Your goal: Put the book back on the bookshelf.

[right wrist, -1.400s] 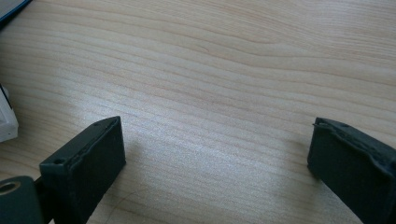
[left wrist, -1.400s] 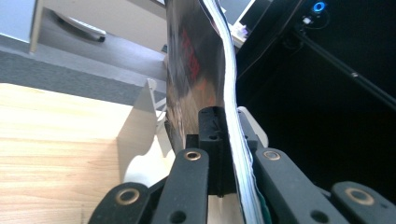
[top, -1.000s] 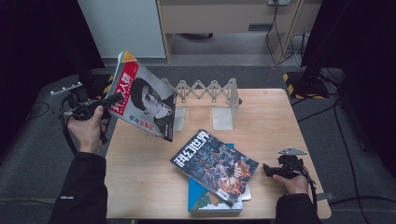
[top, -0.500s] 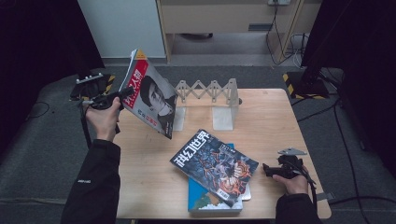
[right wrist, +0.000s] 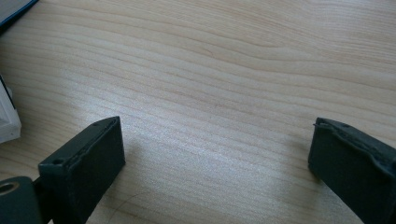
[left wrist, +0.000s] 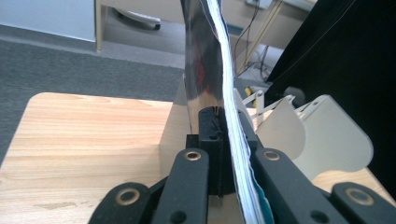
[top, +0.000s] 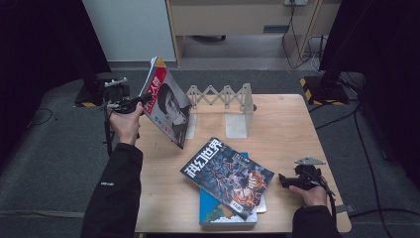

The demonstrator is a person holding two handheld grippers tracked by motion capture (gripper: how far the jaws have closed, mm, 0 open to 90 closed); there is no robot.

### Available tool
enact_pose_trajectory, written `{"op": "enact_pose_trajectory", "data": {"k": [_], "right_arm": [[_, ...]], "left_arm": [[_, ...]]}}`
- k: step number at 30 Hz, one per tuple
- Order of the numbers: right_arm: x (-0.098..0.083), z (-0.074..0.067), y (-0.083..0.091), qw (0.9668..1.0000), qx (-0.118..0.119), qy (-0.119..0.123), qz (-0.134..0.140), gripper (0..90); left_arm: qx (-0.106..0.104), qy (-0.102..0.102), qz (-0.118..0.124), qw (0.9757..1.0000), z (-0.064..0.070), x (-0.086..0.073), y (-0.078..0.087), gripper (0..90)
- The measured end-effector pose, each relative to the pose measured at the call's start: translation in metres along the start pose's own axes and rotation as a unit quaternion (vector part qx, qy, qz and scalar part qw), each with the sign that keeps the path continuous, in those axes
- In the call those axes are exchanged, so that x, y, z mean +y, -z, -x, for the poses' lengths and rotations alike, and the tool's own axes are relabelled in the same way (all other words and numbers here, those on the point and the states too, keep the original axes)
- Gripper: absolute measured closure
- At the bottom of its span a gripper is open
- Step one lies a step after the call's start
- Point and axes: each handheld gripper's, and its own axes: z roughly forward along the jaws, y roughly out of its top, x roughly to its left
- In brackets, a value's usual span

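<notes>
Seen from above, the left gripper (top: pixel 141 100) clamps a magazine (top: pixel 166 101) upright and tilted over the table's (top: pixel 287 129) far left corner, beside the folding rack (top: pixel 225 101); the right gripper (top: pixel 283 181) rests at the near right, next to stacked books (top: pixel 228 181). Along the left gripper's jaws, the magazine (left wrist: pixel 219 84) stands edge-on, pinched between them. The right gripper (right wrist: pixel 217 154) sits spread wide, gripping nothing, over bare wood.

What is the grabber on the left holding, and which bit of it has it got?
The left gripper is shut on a magazine, pinching it by its edge, pages between the jaws. The right gripper is open over the table, holding nothing.
</notes>
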Motion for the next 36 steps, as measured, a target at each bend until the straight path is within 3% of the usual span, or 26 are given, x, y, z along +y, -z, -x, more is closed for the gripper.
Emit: {"op": "enact_pose_trajectory", "data": {"k": [8, 14, 20, 36], "right_arm": [[0.0, 0.0, 0.0, 1.0, 0.001, 0.001, 0.001, 3.8], [0.0, 0.0, 0.0, 1.0, 0.001, 0.002, 0.002, 3.8], [0.0, 0.0, 0.0, 1.0, 0.001, 0.003, 0.002, 3.8], [0.0, -0.001, -0.001, 1.0, 0.001, 0.002, 0.003, 3.8]], "left_arm": [[0.015, -0.025, -0.016, 0.9995, 0.005, -0.003, -0.009, 86.0], [0.031, -0.046, -0.007, 0.9984, 0.012, 0.0, -0.009, 86.1], [0.037, -0.054, -0.02, 0.9977, 0.014, -0.006, -0.016, 86.0], [-0.003, -0.062, -0.021, 0.9979, 0.021, -0.006, -0.022, 79.0]]}}
